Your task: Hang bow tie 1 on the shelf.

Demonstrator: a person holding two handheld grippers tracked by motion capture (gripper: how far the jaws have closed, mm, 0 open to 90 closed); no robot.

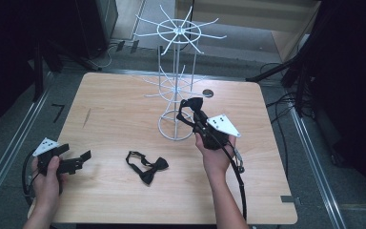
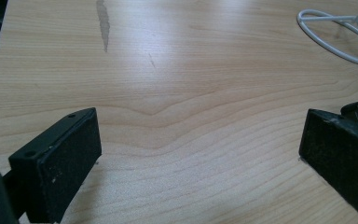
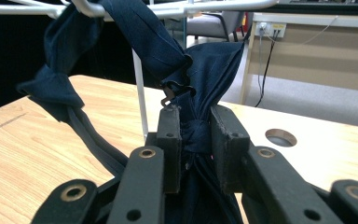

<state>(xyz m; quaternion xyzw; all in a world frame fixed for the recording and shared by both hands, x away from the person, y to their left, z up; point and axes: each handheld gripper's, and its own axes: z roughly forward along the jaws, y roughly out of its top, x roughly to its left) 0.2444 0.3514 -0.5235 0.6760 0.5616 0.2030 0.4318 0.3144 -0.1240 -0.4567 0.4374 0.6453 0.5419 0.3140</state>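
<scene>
At the centre right of the high view, the right gripper [image 1: 196,110] has its fingers [image 3: 170,140] clamped on the knot of a dark bow tie [image 3: 200,70], whose strap loops over a white wire rack [image 1: 176,86] arm. A second bow tie [image 1: 147,166] lies flat on the tabletop [image 1: 114,109], lower centre. At lower left, the left gripper [image 1: 76,160] rests with fingers [image 2: 60,163] wide apart, holding nothing.
</scene>
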